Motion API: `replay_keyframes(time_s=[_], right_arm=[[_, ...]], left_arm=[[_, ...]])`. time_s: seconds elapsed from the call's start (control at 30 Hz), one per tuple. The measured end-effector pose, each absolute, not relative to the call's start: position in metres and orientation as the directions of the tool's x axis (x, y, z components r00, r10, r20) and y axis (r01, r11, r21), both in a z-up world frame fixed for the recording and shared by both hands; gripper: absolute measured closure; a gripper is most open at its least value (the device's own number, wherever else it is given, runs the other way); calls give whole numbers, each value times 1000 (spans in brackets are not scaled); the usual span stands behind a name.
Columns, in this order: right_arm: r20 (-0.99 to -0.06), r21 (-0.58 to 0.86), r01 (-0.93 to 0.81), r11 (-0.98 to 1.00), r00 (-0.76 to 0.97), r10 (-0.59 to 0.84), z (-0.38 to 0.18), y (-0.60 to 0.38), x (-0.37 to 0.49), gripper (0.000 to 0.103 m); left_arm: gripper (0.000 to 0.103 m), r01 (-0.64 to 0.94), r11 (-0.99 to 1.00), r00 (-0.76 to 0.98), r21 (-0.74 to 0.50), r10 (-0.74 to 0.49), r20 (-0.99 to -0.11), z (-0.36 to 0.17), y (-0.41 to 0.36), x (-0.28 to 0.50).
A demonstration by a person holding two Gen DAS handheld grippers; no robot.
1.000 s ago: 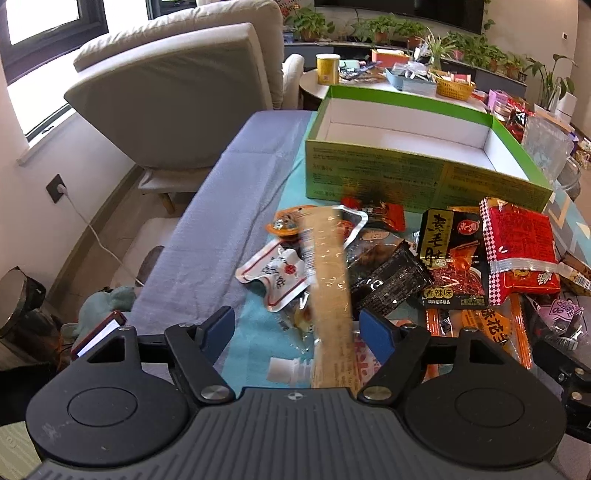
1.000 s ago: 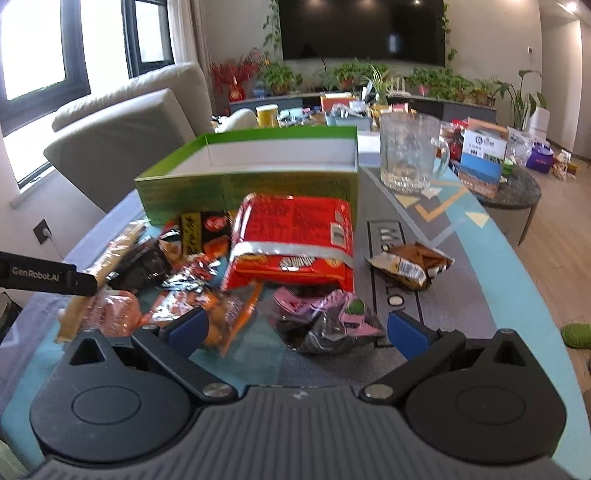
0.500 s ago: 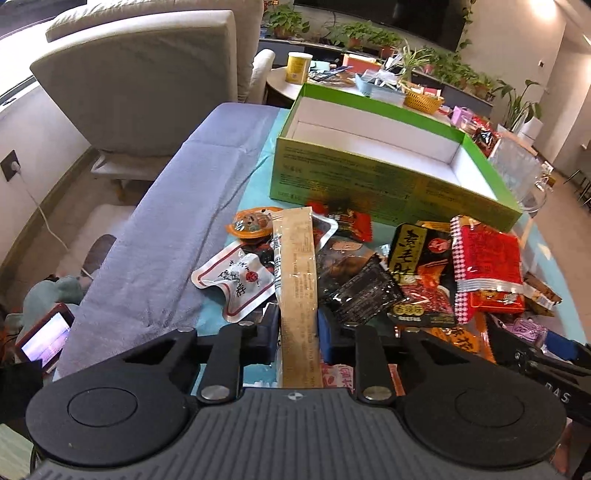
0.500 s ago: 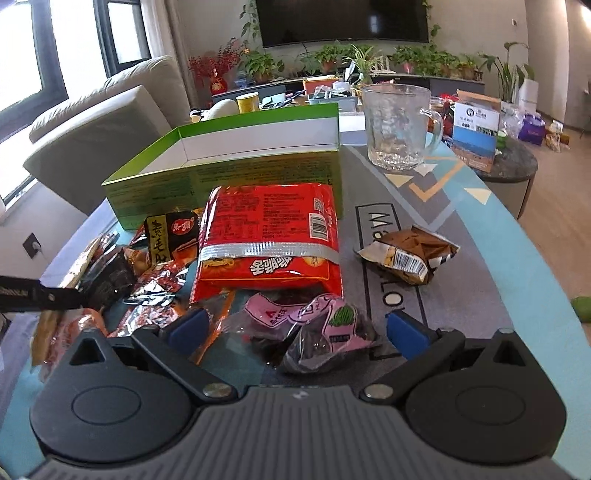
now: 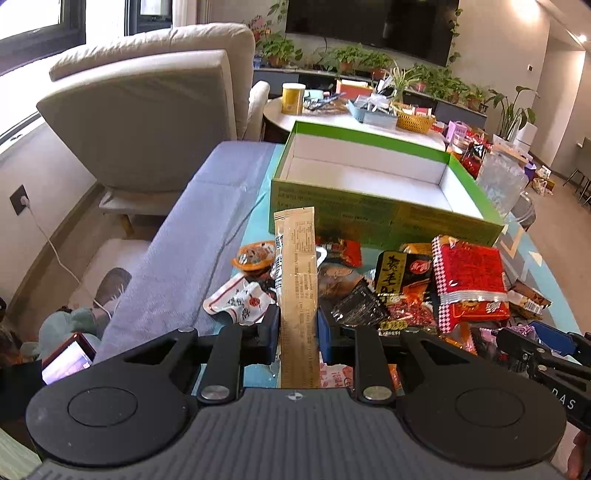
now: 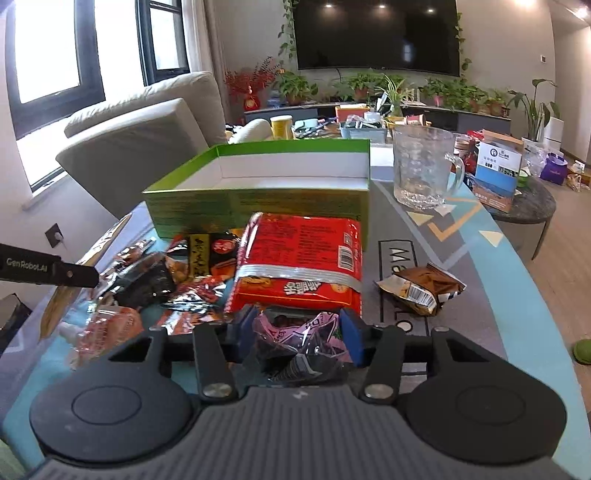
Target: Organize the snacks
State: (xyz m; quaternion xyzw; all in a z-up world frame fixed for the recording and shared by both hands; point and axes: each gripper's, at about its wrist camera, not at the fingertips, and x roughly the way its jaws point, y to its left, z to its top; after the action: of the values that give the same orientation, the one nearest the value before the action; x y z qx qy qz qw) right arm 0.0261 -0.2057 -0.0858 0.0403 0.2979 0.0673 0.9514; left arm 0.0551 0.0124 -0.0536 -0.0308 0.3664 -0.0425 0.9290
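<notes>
A living room with a beige sofa (image 5: 147,110) and a wall-mounted television (image 6: 376,35) is seen behind a table covered by a patterned teal and grey mat (image 6: 461,258), on which an open green cardboard box with a white inside (image 5: 369,173) stands behind a heap of snack packets. A second ago the left gripper (image 5: 297,328) was spread wide around the long tan paper-wrapped snack stick (image 5: 297,280); now the stick is pinched between its blue pads and its far end is tilted up against the box wall. The right gripper (image 6: 299,330), earlier wide apart, is closing on the crumpled pink and black snack packet (image 6: 303,347), which is pressed between its pads just before the large red noodle packet (image 6: 299,262). Both tools are pointed forward and downward. Only the right view shows the clear glass mug (image 6: 424,170) whole and the brown snack packet (image 6: 421,284) lying well apart from the heap.
</notes>
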Motion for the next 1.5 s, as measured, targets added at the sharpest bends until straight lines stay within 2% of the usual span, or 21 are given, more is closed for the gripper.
replay_keyframes(time_s=[0.63,1.03,1.5], right_arm=[[-381,133,-144,981,906,185,-28,-221,30,51],[-295,140,-171,975,933,206,2,-227,86,51],[-331,105,-160,982,925,186,-15,-220,152,51]], left_arm=[[83,116,992,808,-57,-128,-576,-12,-7,69],[83,158,987,846,-8,-139,-515,20,-31,118],[83,155,988,833,29,-114,-542,6,-47,208]])
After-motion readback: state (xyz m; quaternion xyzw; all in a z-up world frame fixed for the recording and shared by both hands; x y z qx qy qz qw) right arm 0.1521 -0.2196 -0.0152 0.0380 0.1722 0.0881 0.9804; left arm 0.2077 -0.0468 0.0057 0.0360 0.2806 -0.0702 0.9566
